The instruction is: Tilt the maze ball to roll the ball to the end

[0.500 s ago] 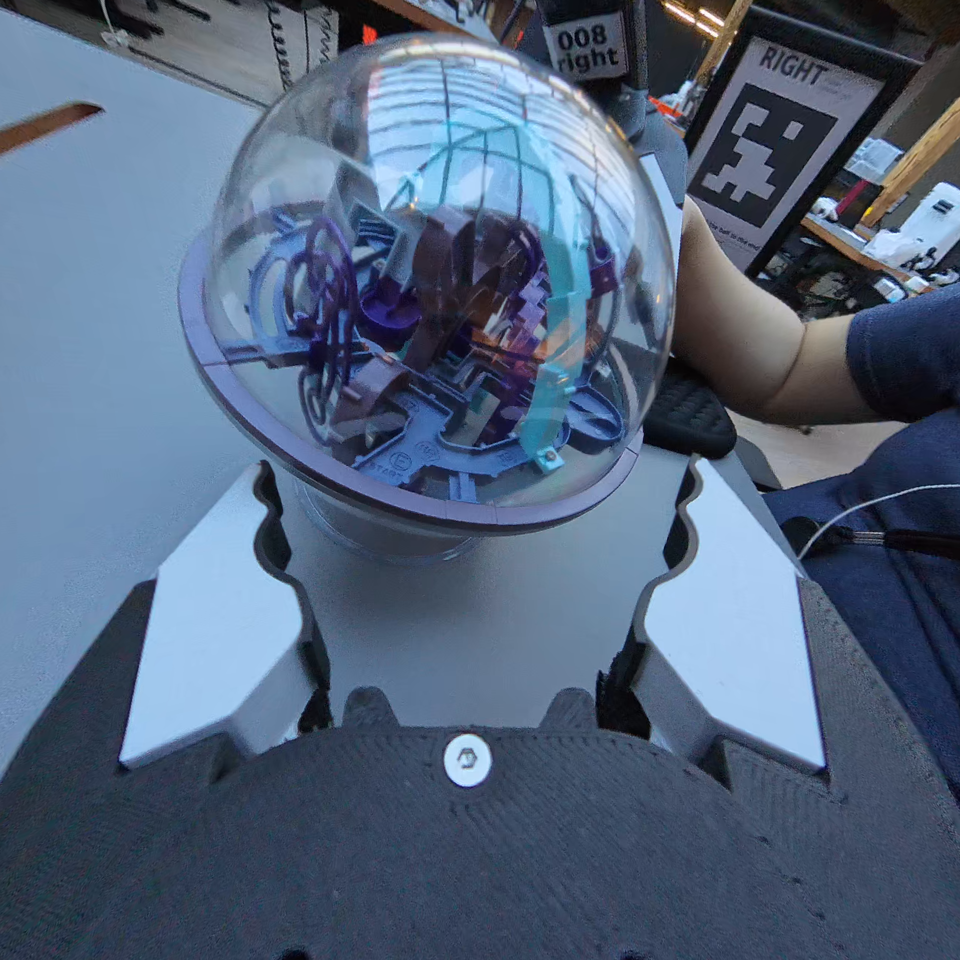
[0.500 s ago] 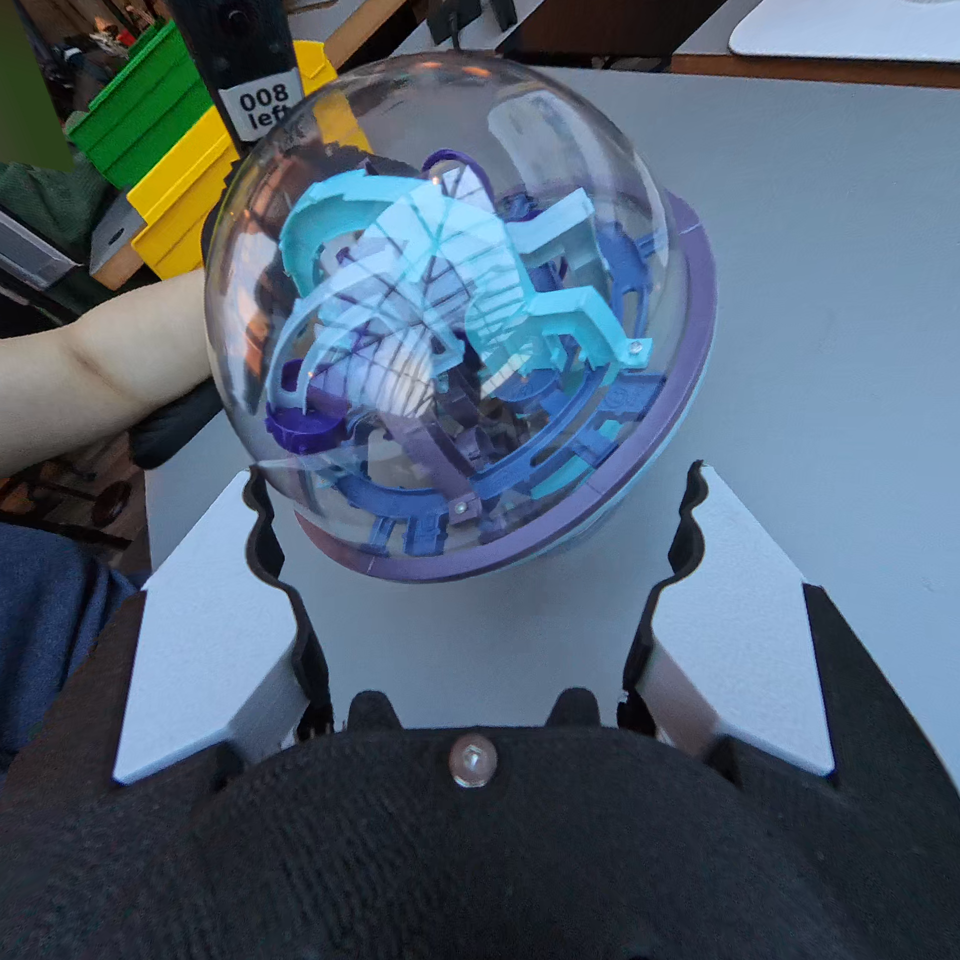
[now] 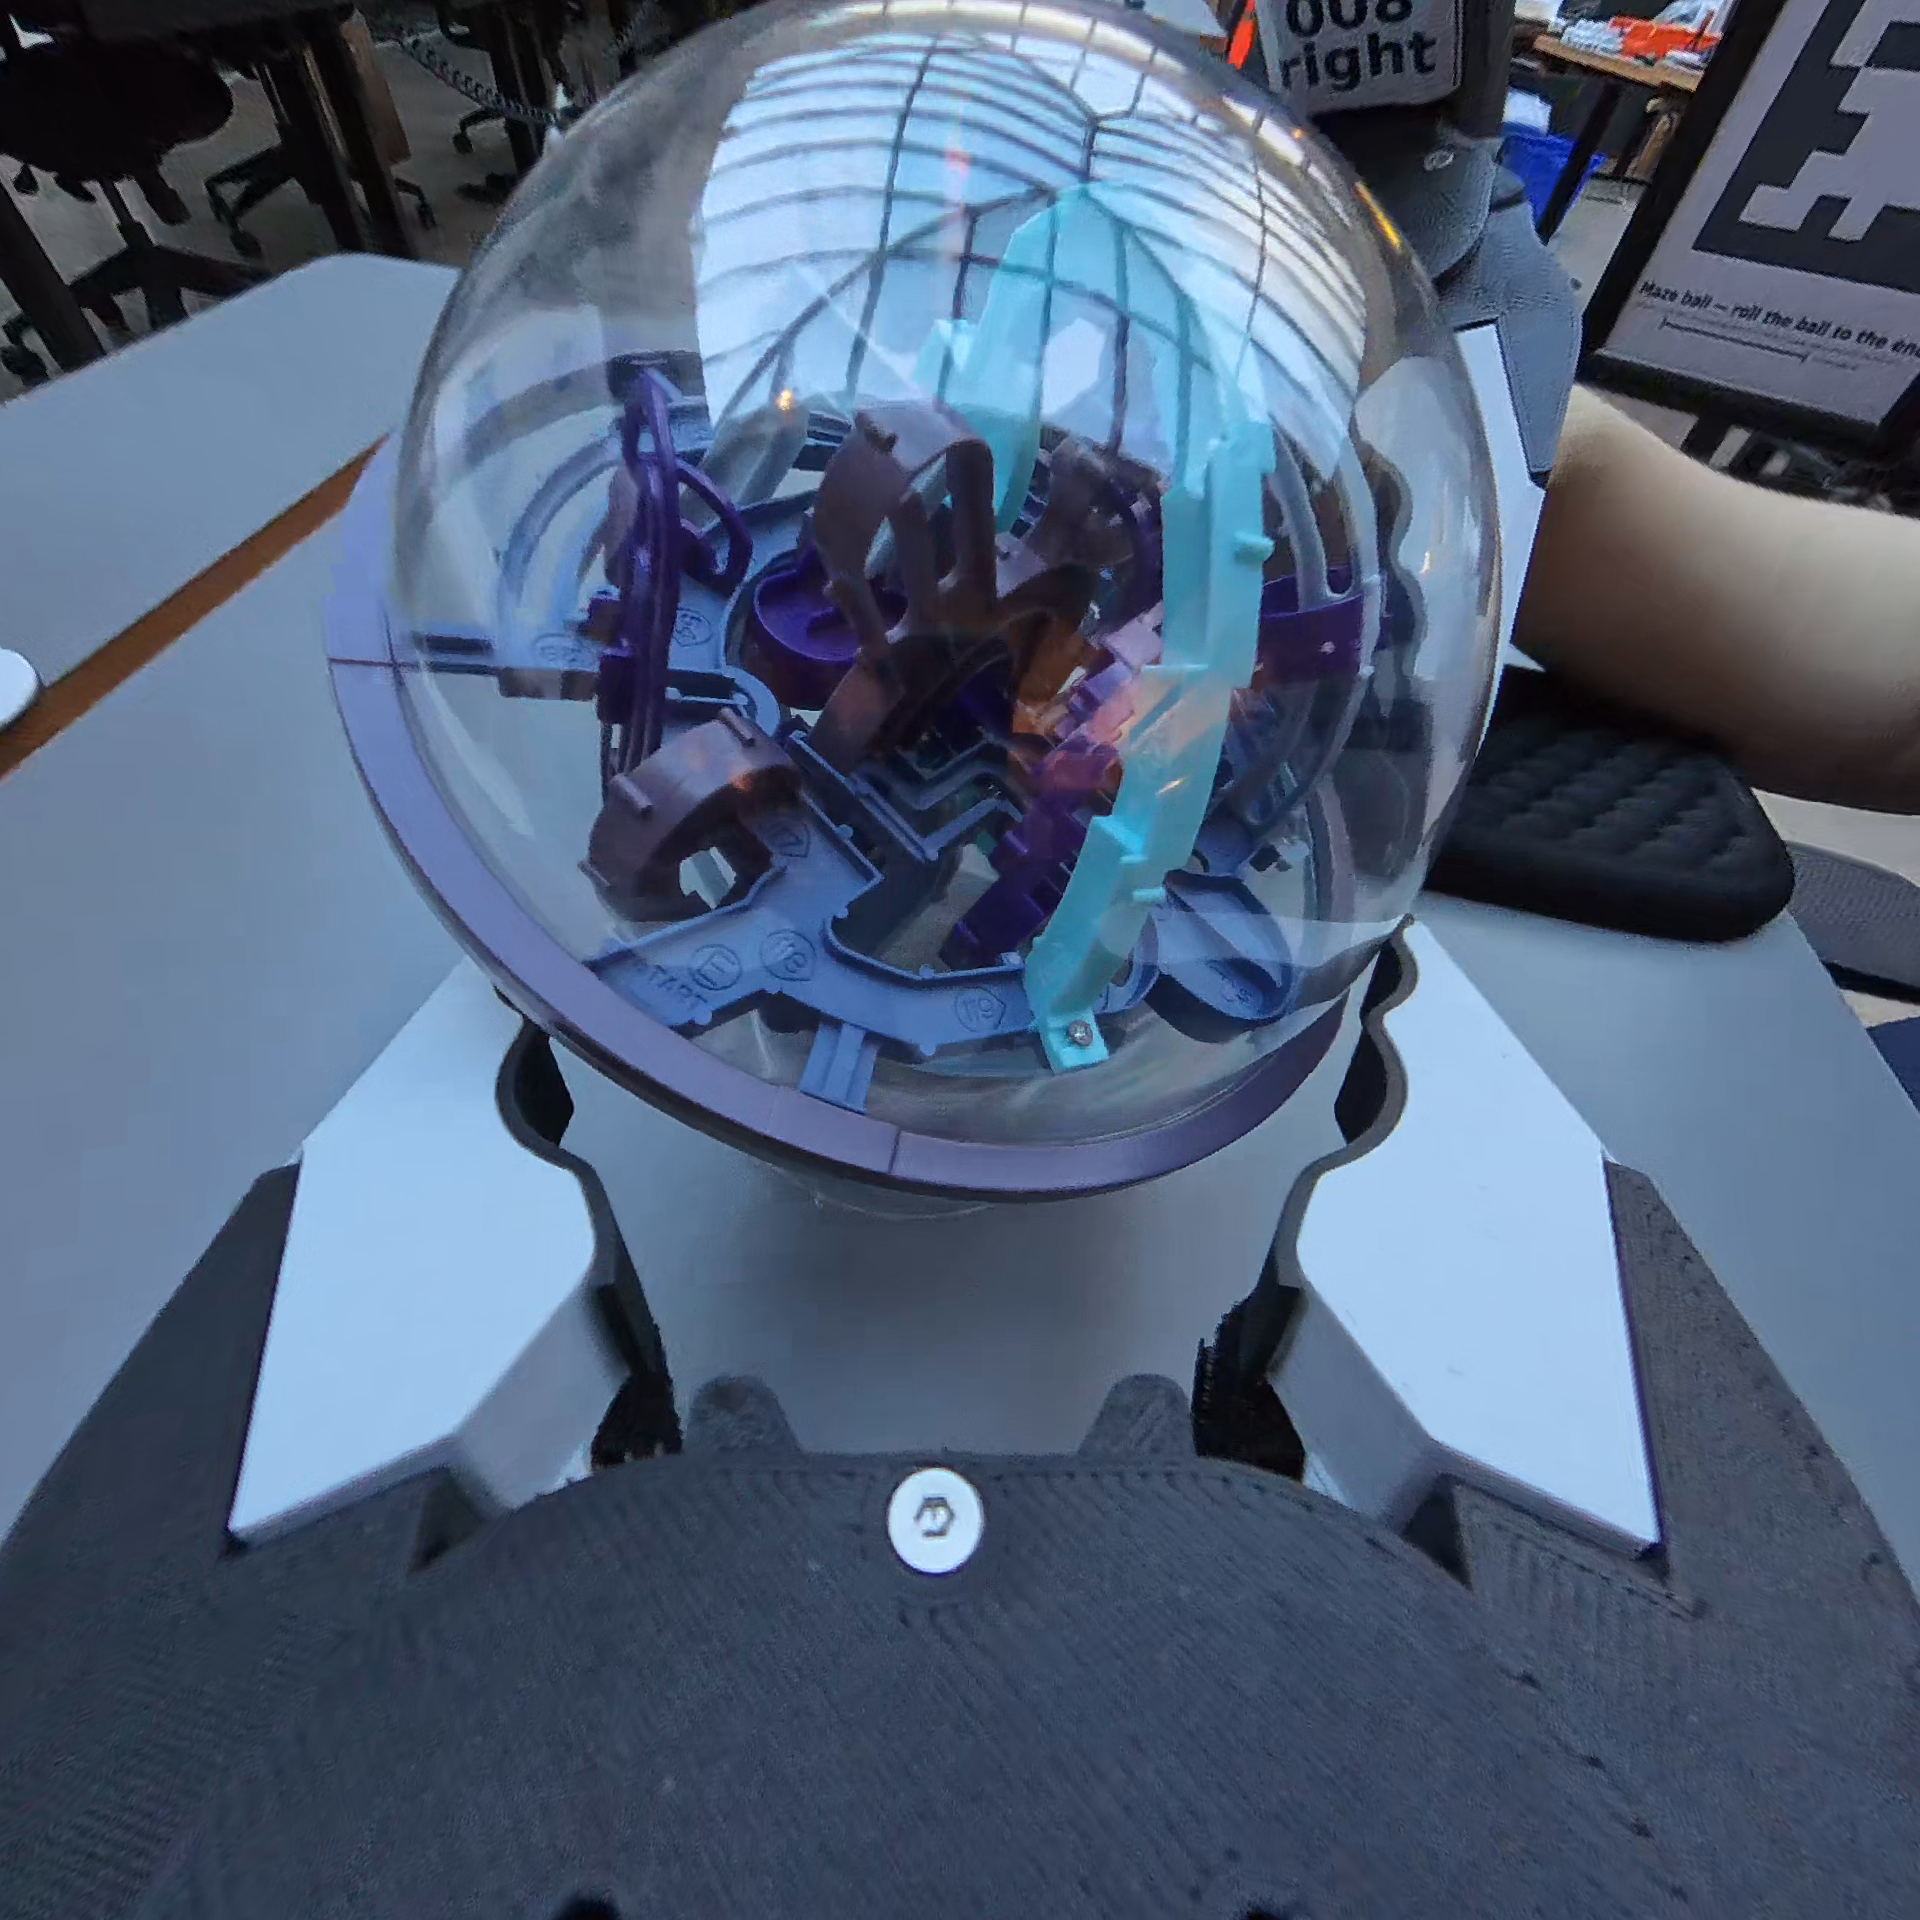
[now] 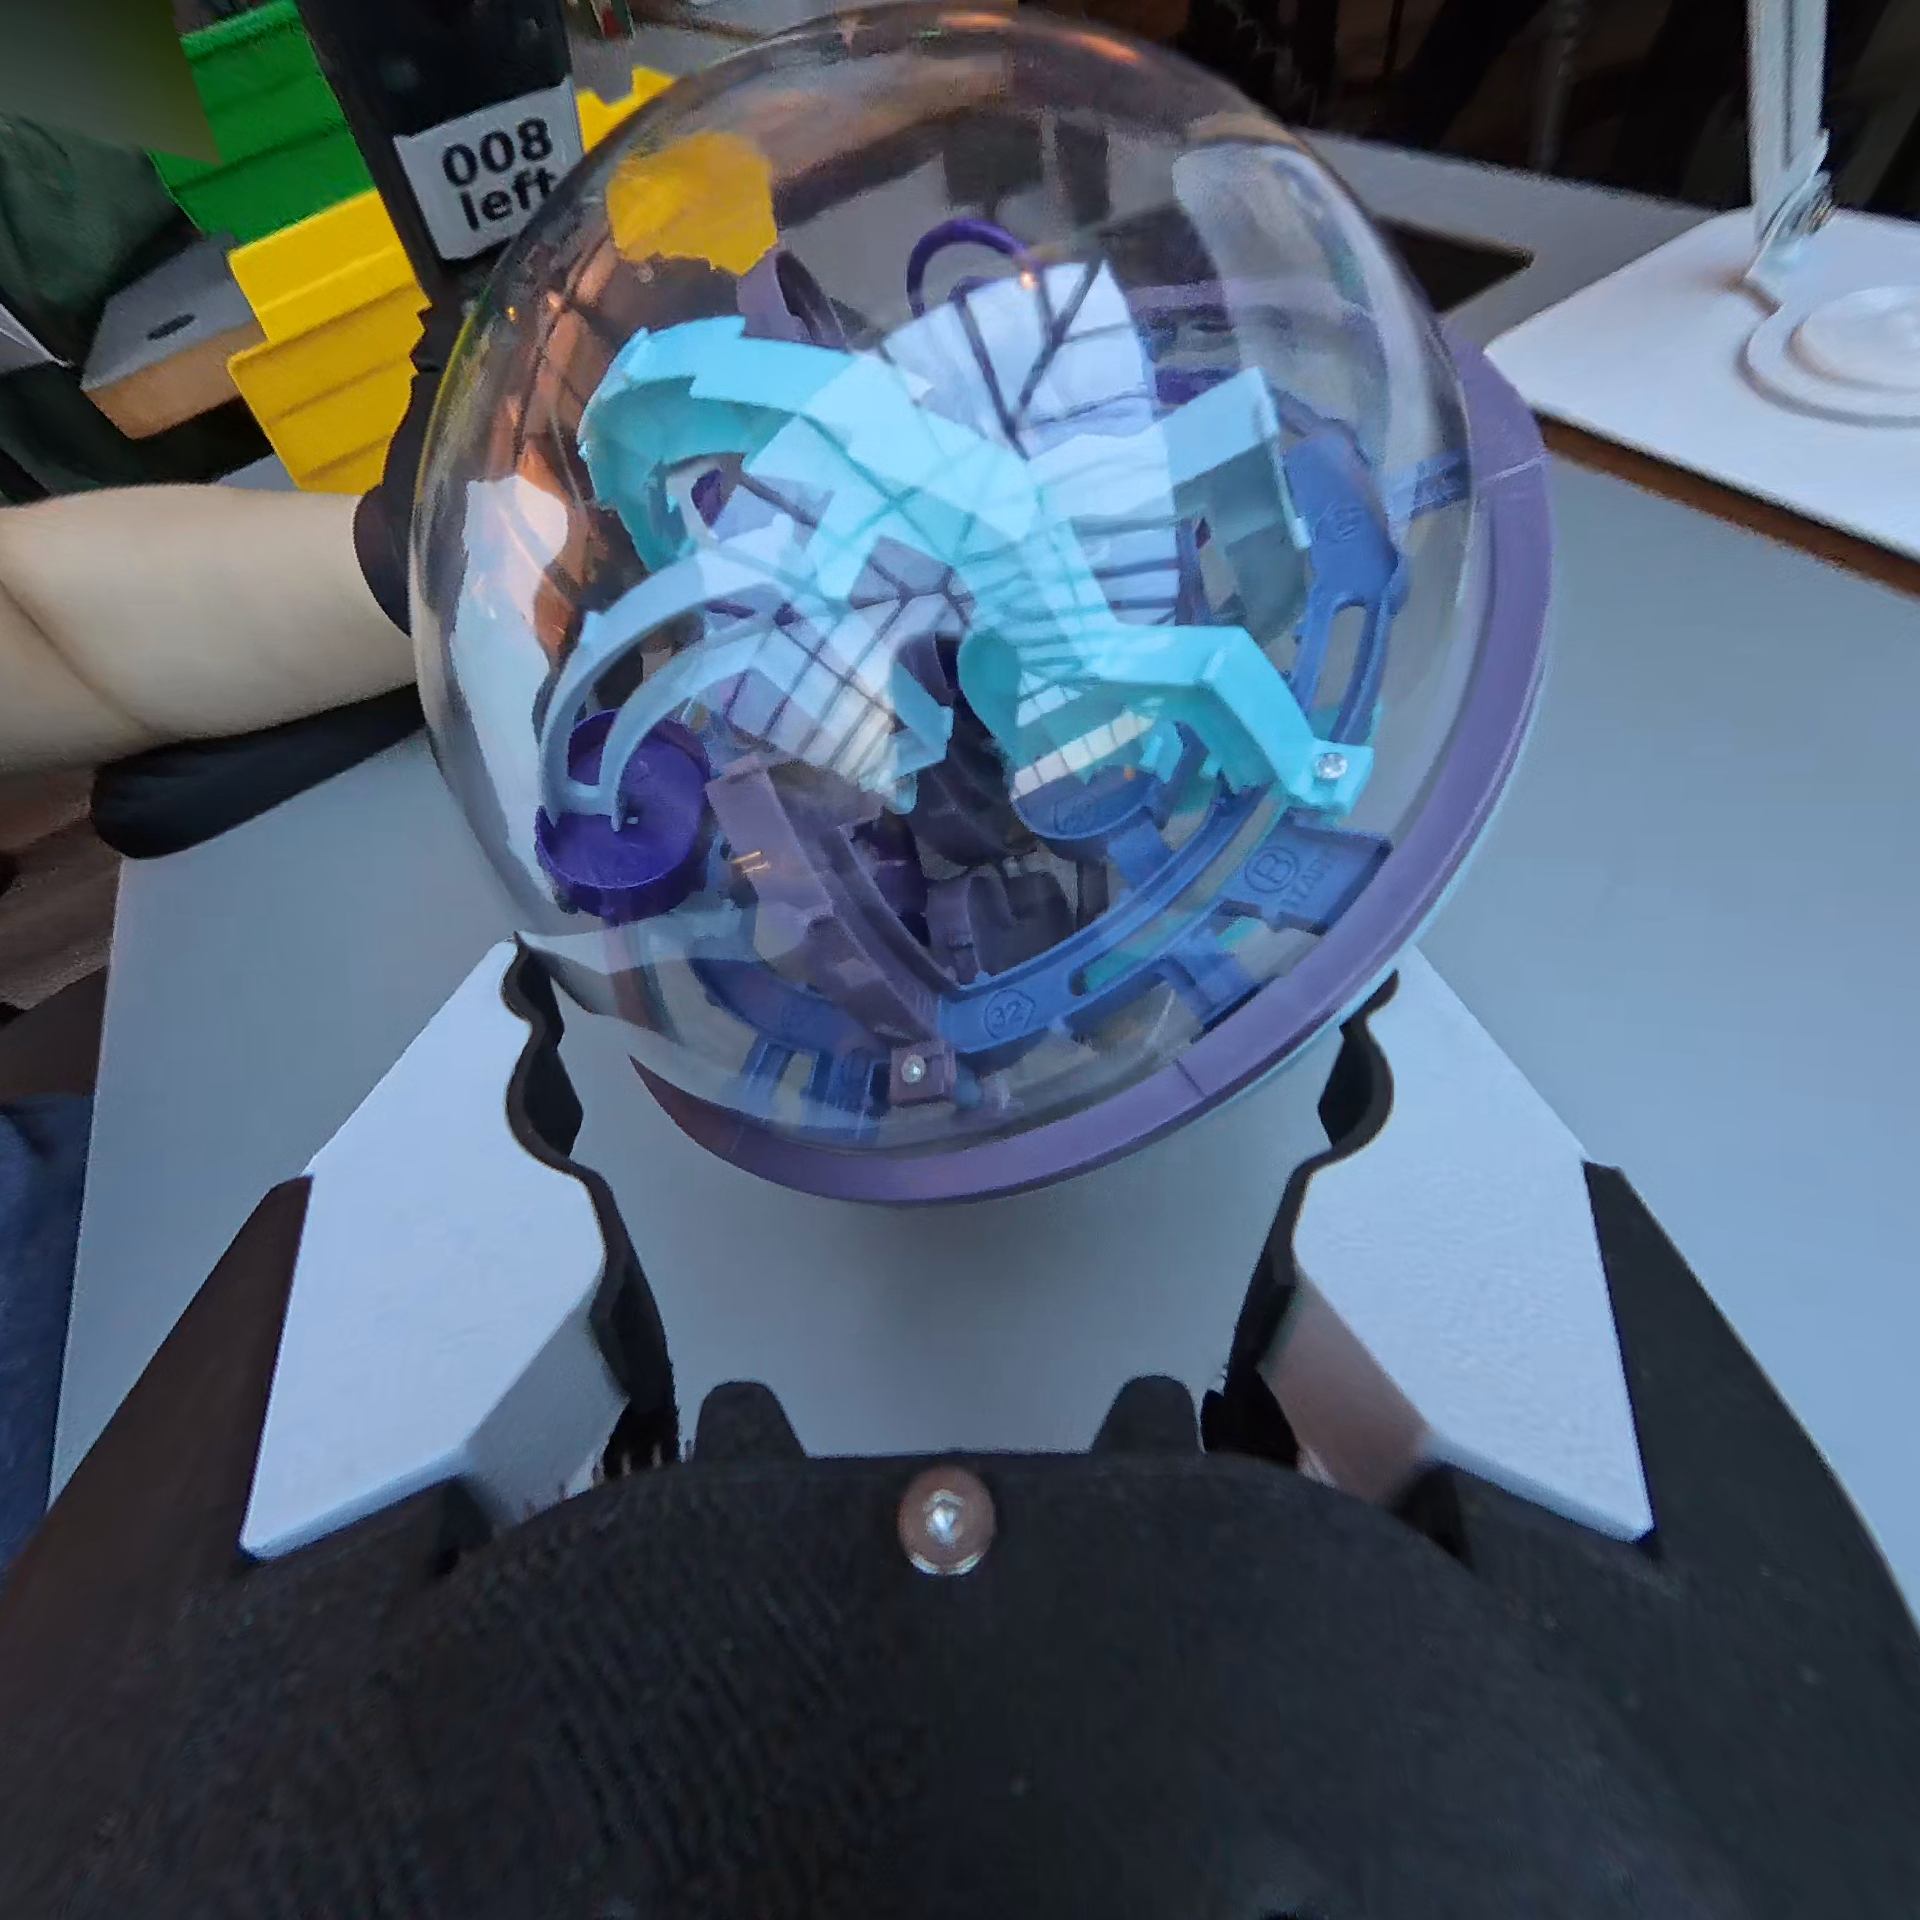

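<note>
Maze ball (image 3: 914,644) sits tilted over the grey table (image 3: 208,935), cradled between the wide-apart fingers of left gripper (image 3: 951,1049) and right gripper (image 4: 940,1023). Both have closed in since half a second ago; tilting can proceed. Inner ball not discernible.

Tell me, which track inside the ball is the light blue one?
In the left wrist view it is the tall curved strip arching up the right side of the maze ball, screwed down near the rim. The other tracks there are brown, purple or darker blue.
</note>
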Tool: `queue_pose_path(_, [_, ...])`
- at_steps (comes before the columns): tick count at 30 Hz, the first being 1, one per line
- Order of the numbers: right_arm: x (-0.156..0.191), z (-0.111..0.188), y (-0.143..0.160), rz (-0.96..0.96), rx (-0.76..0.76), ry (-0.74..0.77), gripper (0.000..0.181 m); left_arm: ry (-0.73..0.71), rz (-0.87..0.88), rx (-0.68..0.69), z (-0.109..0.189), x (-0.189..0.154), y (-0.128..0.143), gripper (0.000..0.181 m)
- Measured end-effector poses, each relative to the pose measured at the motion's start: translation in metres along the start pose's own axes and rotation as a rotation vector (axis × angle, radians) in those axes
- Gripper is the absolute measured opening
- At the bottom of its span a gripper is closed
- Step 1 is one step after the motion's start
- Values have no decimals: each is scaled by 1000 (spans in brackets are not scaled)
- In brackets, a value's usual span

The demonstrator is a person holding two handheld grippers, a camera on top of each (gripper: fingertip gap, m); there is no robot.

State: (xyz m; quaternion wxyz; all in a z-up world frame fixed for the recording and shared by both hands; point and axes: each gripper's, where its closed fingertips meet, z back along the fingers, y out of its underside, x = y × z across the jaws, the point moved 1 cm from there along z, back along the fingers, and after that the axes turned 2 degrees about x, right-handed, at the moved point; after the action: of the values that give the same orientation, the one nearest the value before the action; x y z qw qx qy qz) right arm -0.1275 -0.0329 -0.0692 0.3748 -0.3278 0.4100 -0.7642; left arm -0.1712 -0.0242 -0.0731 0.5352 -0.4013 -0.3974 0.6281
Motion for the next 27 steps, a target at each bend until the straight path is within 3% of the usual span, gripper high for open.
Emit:
queue_pose_path(13, [50,71,-169,613,-275,226,149,-217,-465,-93,73,-9,-150,150])
queue_pose_path(16, [71,77,-202,660,-367,188,149,-238,-494,-173,98,-17,-177,150])
queue_pose_path(19, [86,73,-215,698,-407,140,149,-283,-529,-245,118,-25,-186,149])
queue_pose_path(27, [114,67,-232,838,-501,137,154,-449,-671,-206,148,-41,-196,149])
